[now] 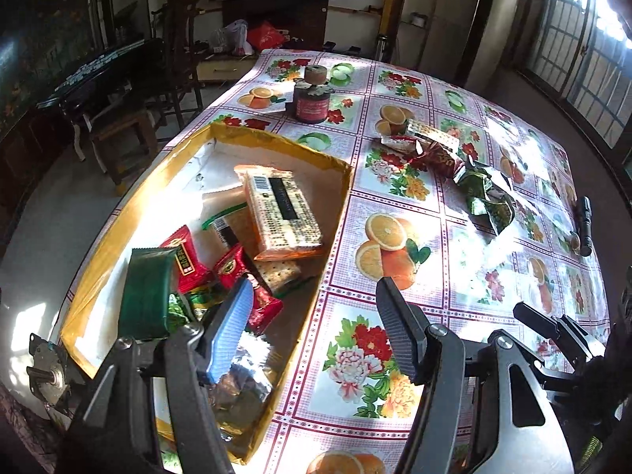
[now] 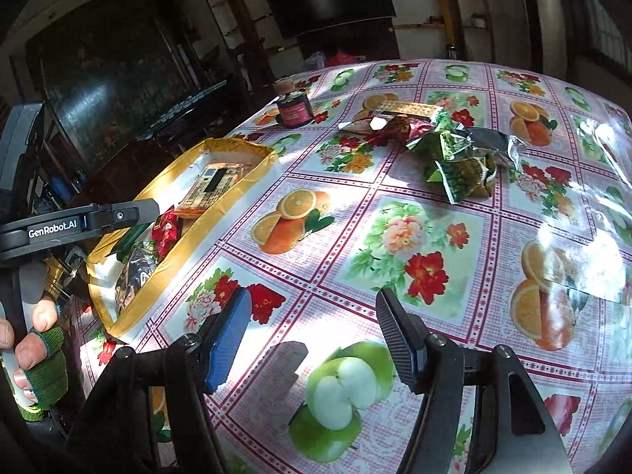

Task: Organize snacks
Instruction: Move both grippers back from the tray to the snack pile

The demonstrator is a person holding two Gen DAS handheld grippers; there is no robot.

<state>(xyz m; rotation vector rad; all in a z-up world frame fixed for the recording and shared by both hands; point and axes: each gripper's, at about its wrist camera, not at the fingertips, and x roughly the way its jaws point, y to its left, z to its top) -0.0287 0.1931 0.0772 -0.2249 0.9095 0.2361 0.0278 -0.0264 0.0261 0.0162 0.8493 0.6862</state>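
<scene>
Though unsorted, snack packets (image 1: 185, 260) inside box (image 1: 276, 144)

Left gripper (image 1: 314, 300): black frame, one finger (image 1: 233, 328) faced with a ribbed blue pad, the other (image 1: 395, 326) with a dark ribbed pad; silver pivot screws at the finger bases; bare metal motor shaft at its left side; white "GenRobot.AI" lettering on its black arm in the right wrist view; right gripper (image 2: 314, 300): same black frame, blue and dark pads, silver screws; hand (image 2: 33, 349) wears a green knit fingerless glove, fingertips bare.
</scene>
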